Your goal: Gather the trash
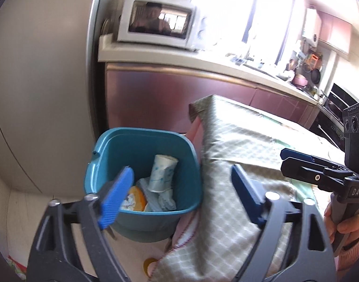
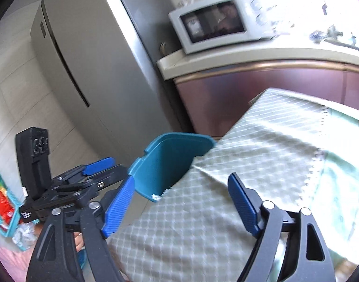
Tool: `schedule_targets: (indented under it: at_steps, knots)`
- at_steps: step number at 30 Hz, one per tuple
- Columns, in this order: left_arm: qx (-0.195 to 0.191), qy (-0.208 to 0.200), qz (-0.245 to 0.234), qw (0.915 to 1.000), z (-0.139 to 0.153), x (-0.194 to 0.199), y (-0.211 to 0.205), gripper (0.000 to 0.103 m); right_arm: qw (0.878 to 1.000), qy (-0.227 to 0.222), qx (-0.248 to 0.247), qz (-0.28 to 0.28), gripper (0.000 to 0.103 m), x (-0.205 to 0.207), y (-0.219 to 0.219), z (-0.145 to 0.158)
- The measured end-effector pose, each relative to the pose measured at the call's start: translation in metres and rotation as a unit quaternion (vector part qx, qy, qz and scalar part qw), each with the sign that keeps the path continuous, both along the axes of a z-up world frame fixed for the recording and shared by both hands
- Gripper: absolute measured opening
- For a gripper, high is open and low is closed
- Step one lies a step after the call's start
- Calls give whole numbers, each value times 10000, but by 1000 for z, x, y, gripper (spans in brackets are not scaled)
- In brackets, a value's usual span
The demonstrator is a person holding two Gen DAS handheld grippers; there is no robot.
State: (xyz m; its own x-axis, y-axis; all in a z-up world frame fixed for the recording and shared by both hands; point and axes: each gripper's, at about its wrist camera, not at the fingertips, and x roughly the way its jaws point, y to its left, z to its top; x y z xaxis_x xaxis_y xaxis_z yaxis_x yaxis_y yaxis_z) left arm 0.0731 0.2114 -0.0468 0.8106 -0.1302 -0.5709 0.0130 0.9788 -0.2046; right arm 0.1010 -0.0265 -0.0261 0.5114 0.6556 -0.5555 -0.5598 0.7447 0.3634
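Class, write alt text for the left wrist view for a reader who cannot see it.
An open tool hangs over a teal bin holding a paper cup and other scraps, beside a table under a checked cloth. Behind, a microwave sits on a kitchen counter.

"DAS" — on right tongs (image 1: 297, 162) (white lettering)
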Motion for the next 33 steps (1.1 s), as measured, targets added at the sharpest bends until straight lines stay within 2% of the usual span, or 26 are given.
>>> schedule_targets:
  at_steps: [4, 8, 21, 29, 33]
  knots:
    - [140, -230, -141, 9995, 10, -18, -25, 97, 9982, -385, -55, -451, 88, -27, -27, 4]
    - [177, -523, -203, 9983, 18, -35, -49, 97, 9917, -755, -214, -1018, 96, -55, -56, 5]
    - [442, -1149, -304, 9919, 33, -73, -124, 97, 9582, -1416, -497, -2436, 96, -121, -149, 4]
    - [534, -1345, -356, 9888, 37, -88, -152, 97, 9349, -1776, -597, -3015, 96, -149, -171, 7]
    - [559, -1404, -342, 9879, 39, -88, -157, 97, 9295, -1845, -634, -3131, 96, -157, -178, 8]
